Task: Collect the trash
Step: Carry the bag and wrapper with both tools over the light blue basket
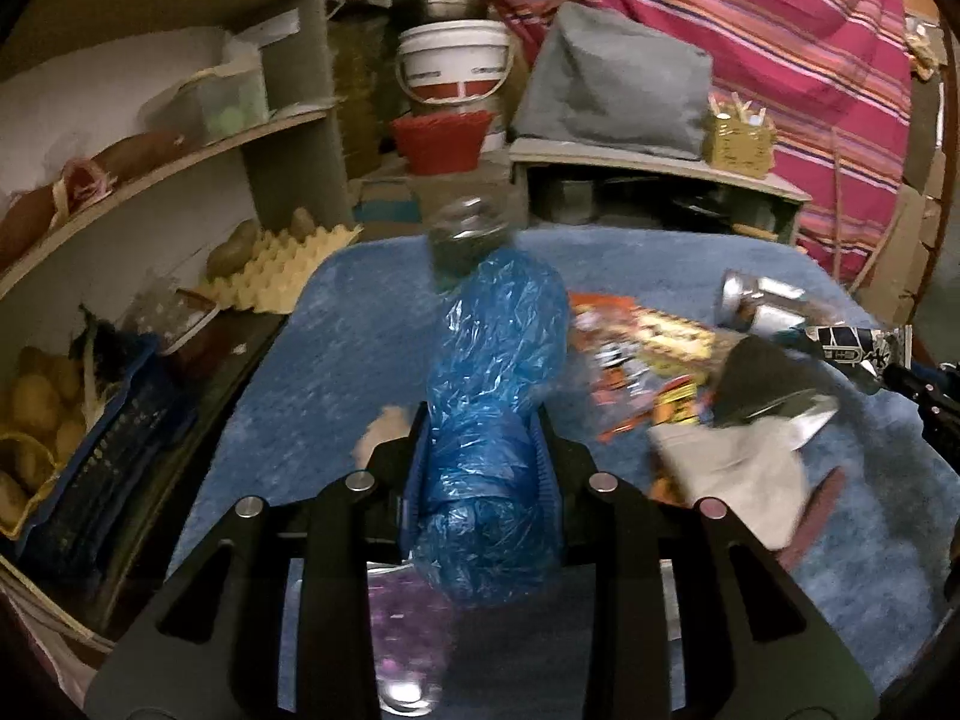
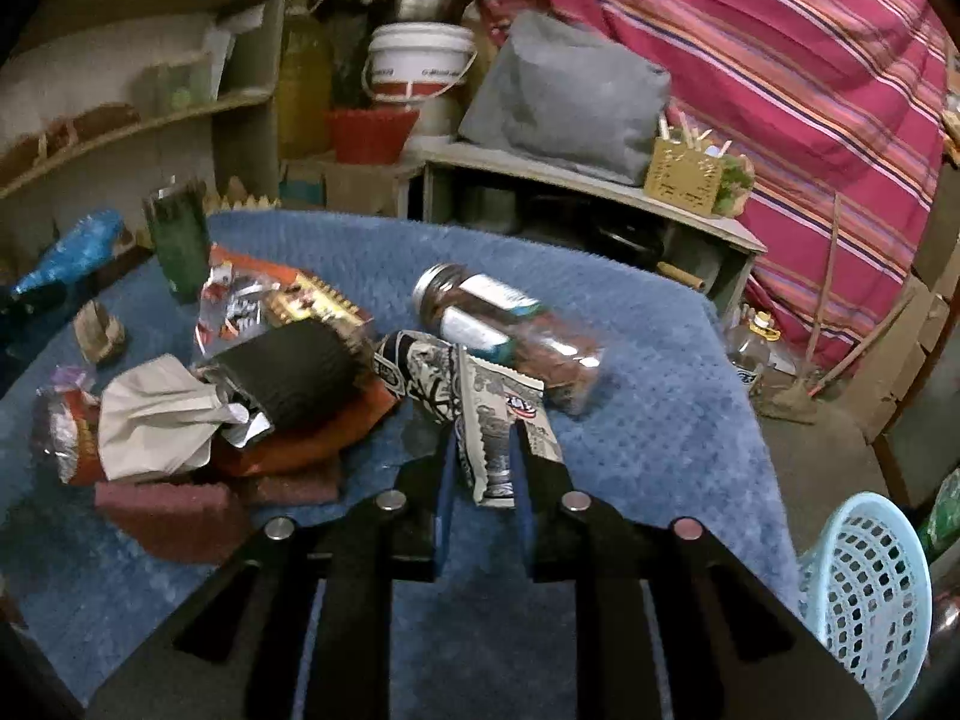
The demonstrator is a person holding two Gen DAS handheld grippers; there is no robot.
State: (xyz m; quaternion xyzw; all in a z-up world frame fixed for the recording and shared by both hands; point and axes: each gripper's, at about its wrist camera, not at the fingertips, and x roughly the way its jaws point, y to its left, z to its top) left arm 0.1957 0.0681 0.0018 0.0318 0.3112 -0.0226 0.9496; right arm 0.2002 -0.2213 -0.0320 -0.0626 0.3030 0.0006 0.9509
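My left gripper (image 1: 483, 426) is shut on a crumpled blue plastic bag (image 1: 498, 360), held above the blue cloth (image 1: 336, 348). The same bag (image 2: 66, 258) shows at the far left of the right wrist view. My right gripper (image 2: 485, 444) is shut on a black-and-white printed wrapper (image 2: 480, 414), whose far end lies against a tipped glass jar (image 2: 510, 330). A trash pile lies left of it: colourful snack wrappers (image 2: 288, 300), a black wrapper (image 2: 288, 372) and crumpled white paper (image 2: 150, 420). The wrapper (image 1: 858, 342) also appears at the right edge of the left wrist view.
A green glass (image 2: 177, 240) stands at the cloth's far left and maroon sponges (image 2: 162, 510) lie near the pile. A light blue perforated basket (image 2: 870, 588) sits low on the right. Shelves (image 1: 180, 150), a white bucket (image 2: 420, 66) and a striped curtain (image 2: 780, 90) close the back.
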